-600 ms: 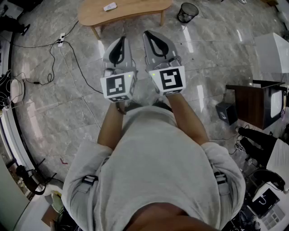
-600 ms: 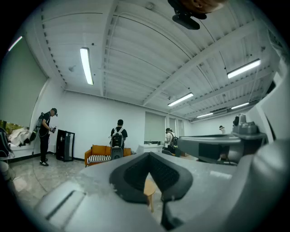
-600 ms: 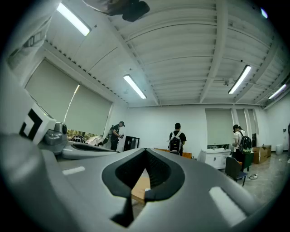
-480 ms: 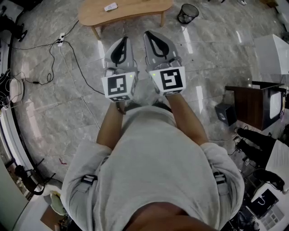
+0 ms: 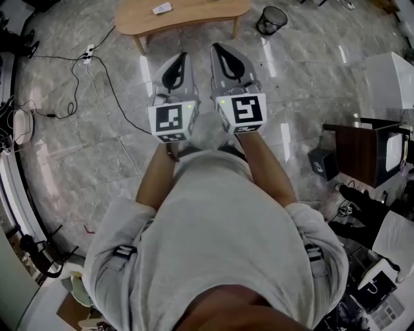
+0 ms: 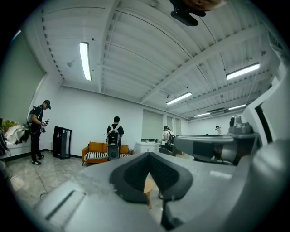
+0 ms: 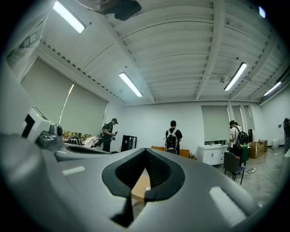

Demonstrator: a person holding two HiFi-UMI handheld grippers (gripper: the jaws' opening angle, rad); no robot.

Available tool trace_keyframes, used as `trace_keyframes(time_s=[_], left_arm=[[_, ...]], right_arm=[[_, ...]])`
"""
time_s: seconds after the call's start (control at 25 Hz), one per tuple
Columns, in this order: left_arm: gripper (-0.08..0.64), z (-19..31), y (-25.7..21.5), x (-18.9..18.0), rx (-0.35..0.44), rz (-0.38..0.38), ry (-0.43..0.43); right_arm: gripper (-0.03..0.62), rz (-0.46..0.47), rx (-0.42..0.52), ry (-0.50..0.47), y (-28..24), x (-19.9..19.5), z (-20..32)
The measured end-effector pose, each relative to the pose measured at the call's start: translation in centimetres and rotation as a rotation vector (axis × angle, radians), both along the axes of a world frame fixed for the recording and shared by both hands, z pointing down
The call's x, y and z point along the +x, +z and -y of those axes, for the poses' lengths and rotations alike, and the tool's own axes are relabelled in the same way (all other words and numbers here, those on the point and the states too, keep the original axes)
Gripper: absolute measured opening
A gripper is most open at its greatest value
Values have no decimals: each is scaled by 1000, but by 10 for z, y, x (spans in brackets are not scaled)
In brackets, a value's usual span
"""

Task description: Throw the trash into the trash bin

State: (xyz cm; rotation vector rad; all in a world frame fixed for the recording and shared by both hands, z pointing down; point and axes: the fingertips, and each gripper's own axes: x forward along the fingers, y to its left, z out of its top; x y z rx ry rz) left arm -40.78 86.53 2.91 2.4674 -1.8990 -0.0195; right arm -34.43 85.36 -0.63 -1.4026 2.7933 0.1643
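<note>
A black mesh trash bin (image 5: 271,19) stands on the floor beside the right end of a low wooden table (image 5: 194,14). A small white item (image 5: 162,8) lies on the tabletop; what it is I cannot tell. My left gripper (image 5: 180,57) and right gripper (image 5: 218,47) are held side by side in front of the person, pointing level toward the table, well short of it. Both are shut with nothing between the jaws. In the left gripper view the left gripper (image 6: 147,156) frames a table leg (image 6: 148,194). In the right gripper view the right gripper (image 7: 145,152) frames the tabletop (image 7: 141,186).
Cables and a power strip (image 5: 88,53) lie on the marble floor at the left. A dark cabinet (image 5: 362,149) and white boxes stand at the right. Several people (image 6: 114,138) and an orange sofa (image 6: 95,152) are by the far wall.
Both grippers stay shut and side by side. The head view has shifted only slightly, with the table and bin almost where they were.
</note>
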Motion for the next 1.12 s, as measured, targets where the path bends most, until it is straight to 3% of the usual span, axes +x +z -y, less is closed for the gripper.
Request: trace_keyframes(time_s=[0.2,0.44,0.64,0.84,1.04,1.12], left_arm=[[18,-1,9,-33,-41,-17,-17],[18,5,15,-70,-15,9,0],[18,35,41,-93,-79,-26,-38],[18,109,68,-122,-91,-29,-77],[18,225,87,-153,-142,7,-128],[18,270,92,-153,-178,-18,-127]], right_arm=[[8,12,8,4,-1,-16,-1],[8,-4,11,29,12,-45,13],[8,-30,-19,6,32,-54,52],[8,-53,-14,-35,56,-85,134],[8,-49,-32,-79,67,-112,261],[8,-52,-59,-86,71,-116,313]])
